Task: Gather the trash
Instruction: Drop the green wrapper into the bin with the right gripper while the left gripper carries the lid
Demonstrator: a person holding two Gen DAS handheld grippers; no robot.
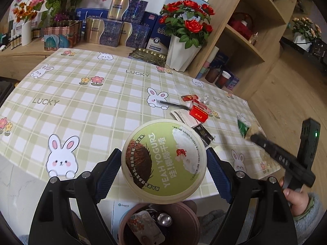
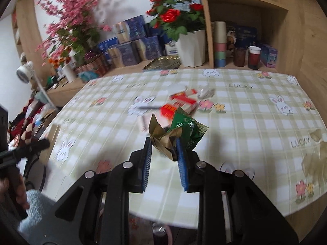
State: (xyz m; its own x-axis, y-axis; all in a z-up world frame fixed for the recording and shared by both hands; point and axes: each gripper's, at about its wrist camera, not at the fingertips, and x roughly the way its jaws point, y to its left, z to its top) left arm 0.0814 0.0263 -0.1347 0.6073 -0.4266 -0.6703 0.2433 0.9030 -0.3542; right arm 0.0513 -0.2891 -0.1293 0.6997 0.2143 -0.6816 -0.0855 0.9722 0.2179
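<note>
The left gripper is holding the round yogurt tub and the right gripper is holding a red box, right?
Not quite. The left gripper does hold the yogurt tub, but the right gripper holds a crumpled green-and-gold wrapper, as the right wrist view shows. The red box lies on the table.

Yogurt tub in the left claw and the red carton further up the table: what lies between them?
In the left wrist view, a white printed slip and a small black packet lie between the yogurt tub and the red carton.
</note>
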